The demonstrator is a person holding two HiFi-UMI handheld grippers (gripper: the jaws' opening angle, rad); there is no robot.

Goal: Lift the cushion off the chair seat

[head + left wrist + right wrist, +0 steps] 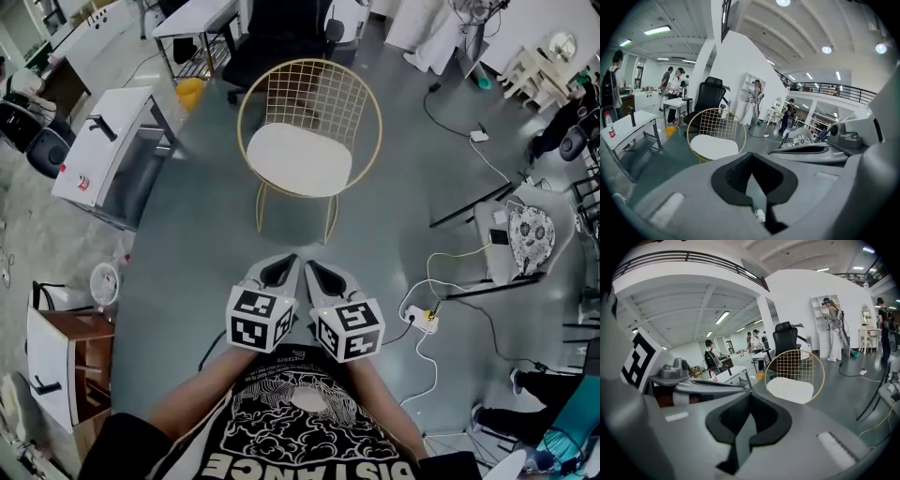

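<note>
**Three cameras, one chair**

The head view looks steeply down from above, and the chair (309,141) stands ahead of it. Both gripper views look out from low down (side by side, tilted slightly downward), facing that same chair from well off.

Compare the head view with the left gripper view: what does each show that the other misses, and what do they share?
Only the head view: the person's black printed shirt, a white power strip and a wooden cabinet. Only the left gripper view: ceiling lights, a balcony railing and people standing at the left. Both: the gold wire chair with its white cushion on the seat, and a black office chair behind it.
</note>
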